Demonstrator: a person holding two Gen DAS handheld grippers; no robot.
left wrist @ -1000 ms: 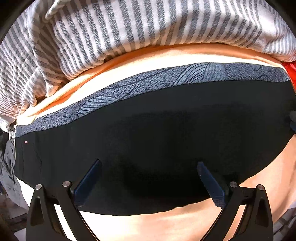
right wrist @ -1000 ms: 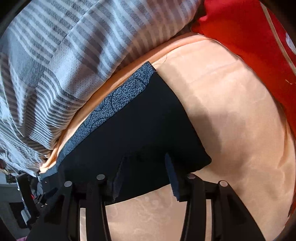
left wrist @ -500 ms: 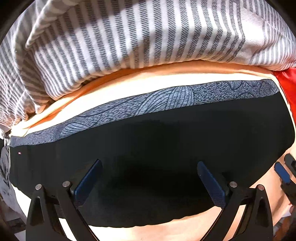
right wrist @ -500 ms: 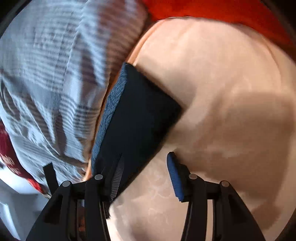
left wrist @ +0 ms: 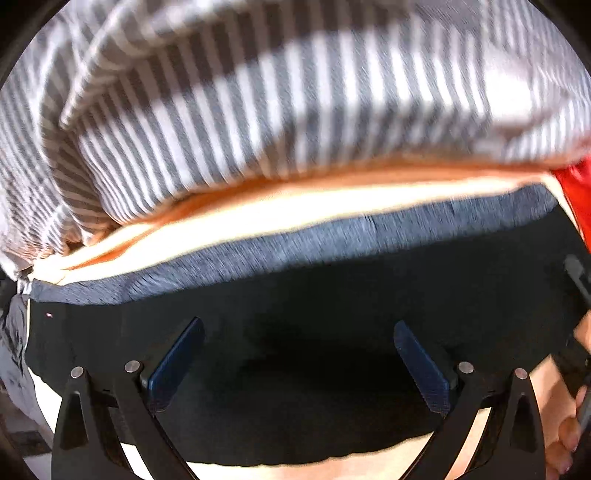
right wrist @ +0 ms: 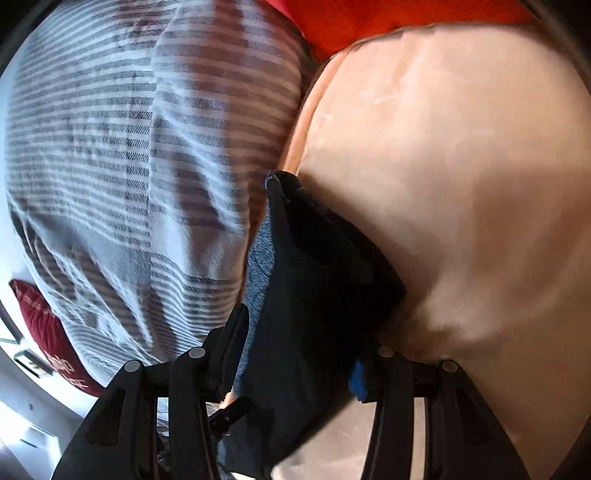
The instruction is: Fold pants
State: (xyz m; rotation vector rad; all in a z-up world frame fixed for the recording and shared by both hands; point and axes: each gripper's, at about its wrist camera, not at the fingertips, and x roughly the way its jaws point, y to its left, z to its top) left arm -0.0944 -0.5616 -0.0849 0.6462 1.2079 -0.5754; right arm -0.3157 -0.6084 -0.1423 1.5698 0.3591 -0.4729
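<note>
Black pants [left wrist: 332,295] with a grey patterned band [left wrist: 258,251] lie folded on a peach bedsheet [left wrist: 280,206]. My left gripper [left wrist: 295,354] is open, its blue pads [left wrist: 177,358] spread wide just above the black cloth. In the right wrist view the end of the pants [right wrist: 314,277] is lifted and stands between the fingers of my right gripper [right wrist: 299,354]. The jaws stand a hand's width apart around the cloth, and the cloth hides the right pad [right wrist: 358,380] in part. The right gripper shows at the left wrist view's right edge [left wrist: 576,332].
A grey and white striped blanket [left wrist: 258,92] is bunched behind the pants, also in the right wrist view [right wrist: 129,166]. Red cloth [right wrist: 369,22] lies at the far side of the sheet [right wrist: 461,184]. A dark red pillow [right wrist: 48,332] sits at the left.
The right gripper has turned and slid under the end of the pants, and that end has risen off the sheet between its fingers. The left gripper stays open over the cloth.
</note>
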